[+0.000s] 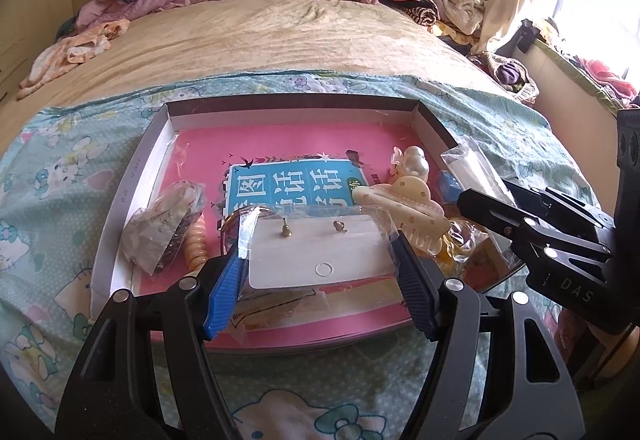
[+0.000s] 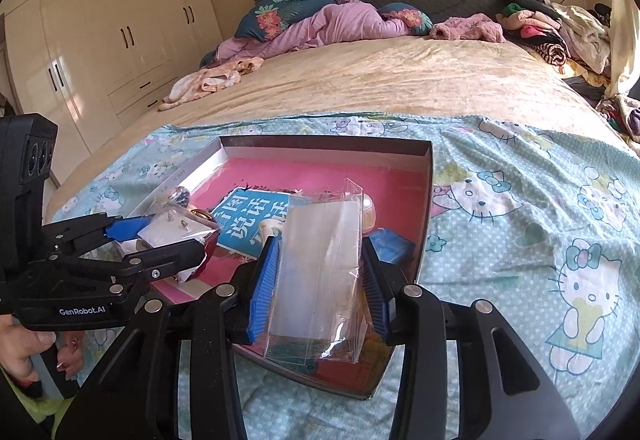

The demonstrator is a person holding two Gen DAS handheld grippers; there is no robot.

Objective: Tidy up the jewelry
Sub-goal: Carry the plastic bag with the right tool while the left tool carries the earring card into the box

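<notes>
Holding an earring card (image 1: 320,260) in a clear sleeve, the left gripper (image 1: 320,276) is kept over the near end of the box (image 1: 296,108), fingers closed on the card's two side edges. Two earring backs are seen on the card. A clear plastic bag (image 2: 320,272) is pinched between the fingers of the right gripper (image 2: 320,272), above the box's near right corner; the bag looks empty, though glare makes that unsure. A cream hair claw (image 1: 404,208) and a spiral hair tie (image 1: 196,244) lie in the box on the bed (image 1: 280,36).
</notes>
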